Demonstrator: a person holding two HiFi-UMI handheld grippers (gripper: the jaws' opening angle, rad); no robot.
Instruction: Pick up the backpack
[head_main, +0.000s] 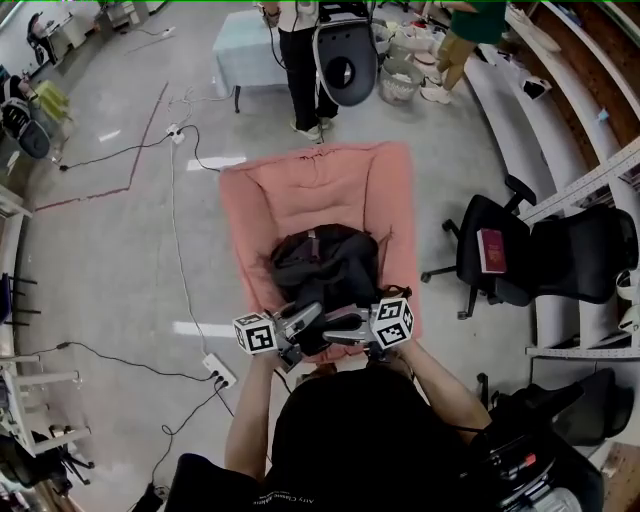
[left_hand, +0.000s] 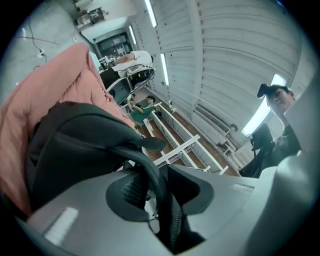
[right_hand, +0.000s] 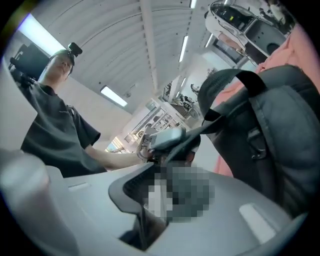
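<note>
A black backpack (head_main: 325, 265) lies on a pink padded seat (head_main: 320, 180). Both grippers meet at its near edge. My left gripper (head_main: 312, 318) points level, and in the left gripper view the backpack (left_hand: 70, 150) fills the left side. Its black strap (left_hand: 150, 165) runs between the jaws of the left gripper (left_hand: 150, 200), with a gap showing beside one pad (left_hand: 131, 190). My right gripper (head_main: 332, 332) sits just right of it. In the right gripper view a strap (right_hand: 220, 125) runs from the backpack (right_hand: 270, 125) toward the right gripper (right_hand: 170, 190), whose jaw gap is hidden by a mosaic patch.
A black office chair (head_main: 500, 255) with a red book (head_main: 491, 250) on it stands to the right, before white shelving (head_main: 590, 190). A power strip (head_main: 220, 370) and cables lie on the floor at left. A person (head_main: 300, 60) stands beyond the seat.
</note>
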